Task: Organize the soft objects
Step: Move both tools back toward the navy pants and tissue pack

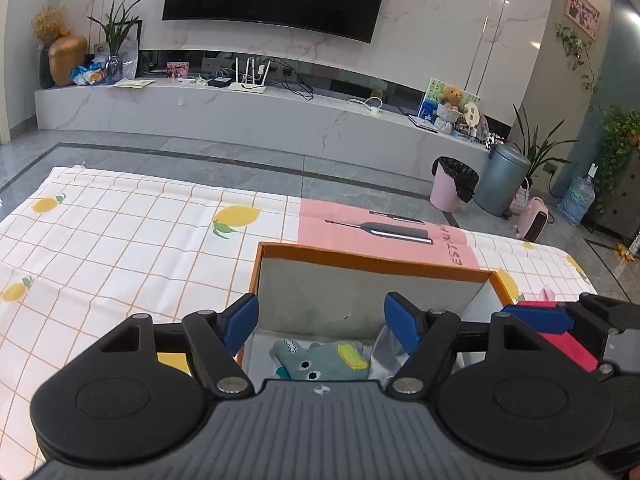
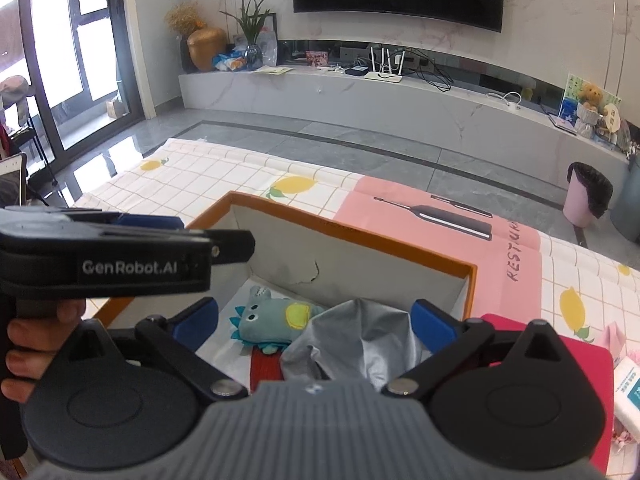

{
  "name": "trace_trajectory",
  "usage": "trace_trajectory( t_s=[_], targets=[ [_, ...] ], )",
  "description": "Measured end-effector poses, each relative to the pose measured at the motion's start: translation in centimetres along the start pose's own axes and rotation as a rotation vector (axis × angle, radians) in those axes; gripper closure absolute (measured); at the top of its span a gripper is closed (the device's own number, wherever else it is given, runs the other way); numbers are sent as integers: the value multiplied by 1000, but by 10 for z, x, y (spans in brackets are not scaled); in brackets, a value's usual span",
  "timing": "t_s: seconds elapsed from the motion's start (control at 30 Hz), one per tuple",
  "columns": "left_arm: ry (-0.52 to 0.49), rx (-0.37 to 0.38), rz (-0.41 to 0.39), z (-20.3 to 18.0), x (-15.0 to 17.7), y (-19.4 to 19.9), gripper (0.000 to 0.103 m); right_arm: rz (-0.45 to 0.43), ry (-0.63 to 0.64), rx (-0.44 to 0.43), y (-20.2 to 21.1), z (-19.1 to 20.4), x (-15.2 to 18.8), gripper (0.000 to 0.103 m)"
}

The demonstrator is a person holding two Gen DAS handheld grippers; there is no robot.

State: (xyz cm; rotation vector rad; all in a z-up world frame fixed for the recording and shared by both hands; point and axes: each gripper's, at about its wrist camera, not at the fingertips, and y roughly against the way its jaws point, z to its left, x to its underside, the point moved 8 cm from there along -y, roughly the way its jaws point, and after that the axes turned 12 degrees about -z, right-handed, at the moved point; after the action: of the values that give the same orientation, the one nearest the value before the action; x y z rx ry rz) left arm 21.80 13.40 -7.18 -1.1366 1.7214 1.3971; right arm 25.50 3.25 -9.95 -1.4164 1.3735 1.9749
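An orange-rimmed box (image 1: 372,264) (image 2: 360,236) with a white inside stands on the lemon-print cloth (image 1: 120,240). In it lie a teal plush toy (image 1: 320,362) (image 2: 272,320), a crumpled silver-grey cloth (image 2: 360,340) (image 1: 386,344) and something red (image 2: 266,366) under them. My left gripper (image 1: 322,316) hovers open over the box's near end, nothing between its fingers. My right gripper (image 2: 316,318) is also open, its blue pads apart on either side of the grey cloth and the plush toy, not pressing on them. A hand (image 2: 20,360) holds the left gripper's handle.
A pink printed bag (image 2: 440,216) lies flat behind the box. A red flat item (image 2: 580,360) and a white tissue pack (image 2: 628,392) sit to its right. Beyond are grey floor tiles, a TV bench, a pink bin (image 2: 584,196) and a grey bin (image 1: 500,184).
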Motion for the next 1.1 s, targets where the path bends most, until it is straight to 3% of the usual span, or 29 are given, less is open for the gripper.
trace_trajectory(
  t_s=[0.37,0.67,0.9,1.1],
  targets=[
    [50,-62,-31,7,-24,10,18,-30,-40,11,21,-4,-14,3],
    [-40,-89,-116,-27,-56,49,18,-108,-86,64,75,-37,-48,3],
    [-74,14,-156,-78,-76,73,18,-151,-226,207,136,-112,-73,3],
    [-142,80,-160,-133,-71,80,18,-243,-365,438,222,-201,-74,3]
  ],
)
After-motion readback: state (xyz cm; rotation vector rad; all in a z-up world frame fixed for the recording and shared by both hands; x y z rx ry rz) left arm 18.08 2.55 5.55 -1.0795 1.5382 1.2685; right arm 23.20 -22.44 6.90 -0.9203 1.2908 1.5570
